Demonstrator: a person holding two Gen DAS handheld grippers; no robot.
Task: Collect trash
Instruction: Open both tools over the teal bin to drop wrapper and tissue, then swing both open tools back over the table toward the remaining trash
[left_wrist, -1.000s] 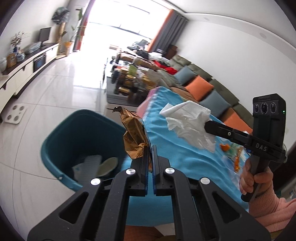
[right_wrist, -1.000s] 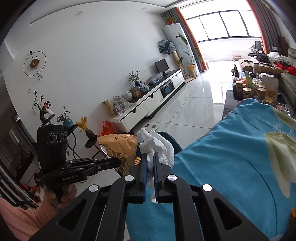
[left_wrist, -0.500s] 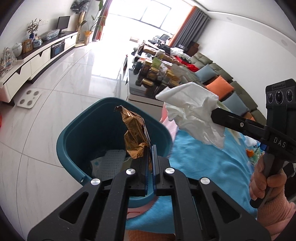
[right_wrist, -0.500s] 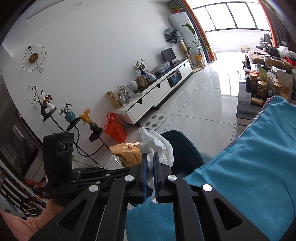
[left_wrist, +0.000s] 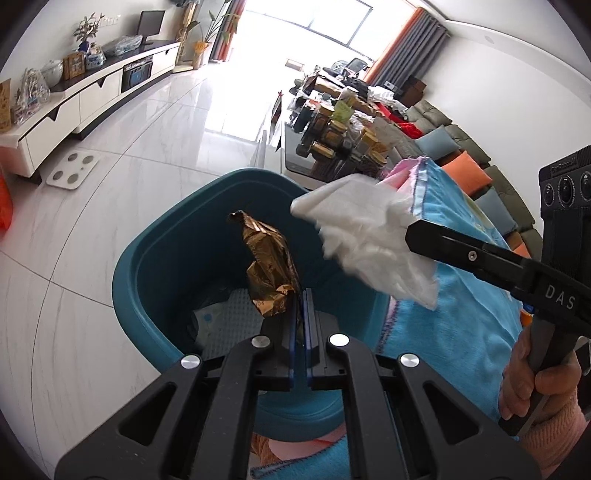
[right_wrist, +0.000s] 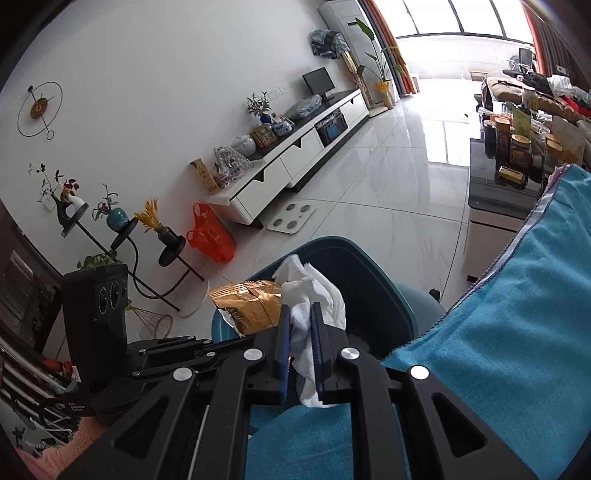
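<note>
Tongs in my left hand (left_wrist: 302, 295) pinch a gold wrapper (left_wrist: 271, 269); my right tongs (right_wrist: 300, 325) are opening around a tissue (right_wrist: 314, 295) over the bin (left_wrist: 147, 258).

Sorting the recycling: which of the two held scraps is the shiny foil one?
The gold wrapper, clamped in the left gripper over the teal bin. The right gripper, jaws opening, has only a matte white tissue between them.

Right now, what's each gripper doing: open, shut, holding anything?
Left gripper: shut on the crumpled gold foil wrapper, above the teal plastic bin.
Right gripper: jaws opening, crumpled white tissue still between them.
</note>
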